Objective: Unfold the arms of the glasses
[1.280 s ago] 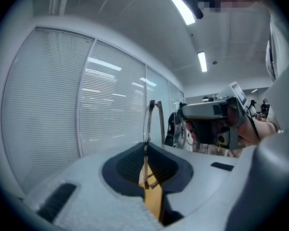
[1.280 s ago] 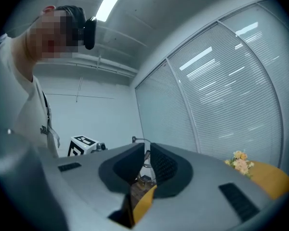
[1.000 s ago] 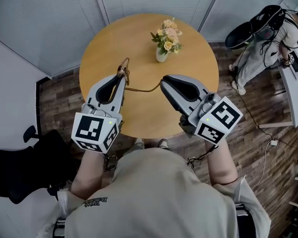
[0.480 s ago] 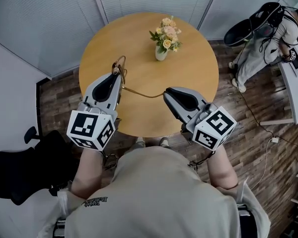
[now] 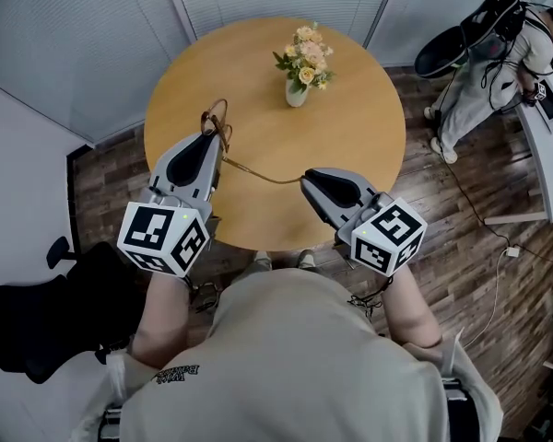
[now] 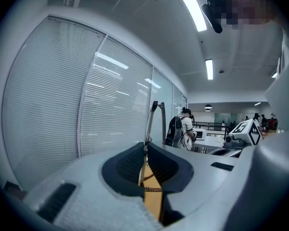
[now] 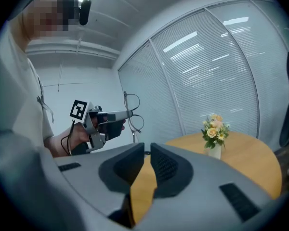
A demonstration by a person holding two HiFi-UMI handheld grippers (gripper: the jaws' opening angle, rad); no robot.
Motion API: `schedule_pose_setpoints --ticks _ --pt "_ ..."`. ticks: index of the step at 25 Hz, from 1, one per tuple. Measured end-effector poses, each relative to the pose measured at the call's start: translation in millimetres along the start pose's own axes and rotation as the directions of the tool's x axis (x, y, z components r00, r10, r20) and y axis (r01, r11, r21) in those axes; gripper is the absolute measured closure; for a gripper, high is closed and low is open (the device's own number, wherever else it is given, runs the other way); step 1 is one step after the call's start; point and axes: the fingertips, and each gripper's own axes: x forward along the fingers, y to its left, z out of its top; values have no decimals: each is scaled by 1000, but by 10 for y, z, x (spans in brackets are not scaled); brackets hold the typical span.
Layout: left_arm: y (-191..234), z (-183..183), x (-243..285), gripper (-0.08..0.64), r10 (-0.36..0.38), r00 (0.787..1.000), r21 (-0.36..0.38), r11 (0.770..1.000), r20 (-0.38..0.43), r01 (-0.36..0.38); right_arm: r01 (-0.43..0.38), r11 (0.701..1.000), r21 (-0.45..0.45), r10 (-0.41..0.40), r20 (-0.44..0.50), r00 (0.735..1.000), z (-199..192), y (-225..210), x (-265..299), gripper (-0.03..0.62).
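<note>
Holding the glasses (image 5: pixel 217 118) up above the counter (image 5: pixel 350 155), the left gripper (image 5: pixel 212 134) is clamped narrow on the frame near the hinge. One arm (image 5: pixel 263 175) is already swung out and runs across to the right gripper (image 5: pixel 306 179), whose jaws appear pinched on its tip. That arm looks close to fully open. The second arm cannot be made out, so it likely remains to be unfolded.
</note>
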Motion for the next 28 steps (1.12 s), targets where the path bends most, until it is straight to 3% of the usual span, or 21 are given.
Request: schedule_pose_setpoints --ticks 8,14,22,28 --pt "2 -39 -12 522 5 1000 50 999 -28 -4 -15 998 58 15 -3 1000 -38 13 7 538" --pt "40 -26 1 522 8 1000 31 999 -11 -7 -32 999 9 32 22 999 172 -45 -43 537" --pt "40 -2 28 522 15 1000 49 999 -8 -14 -15 984 -178 22 36 999 638 -154 -165 537" --pt "-112 -3 76 522 -8 1000 95 995 -23 11 -95 892 -442 62 -89 994 766 202 129 531"
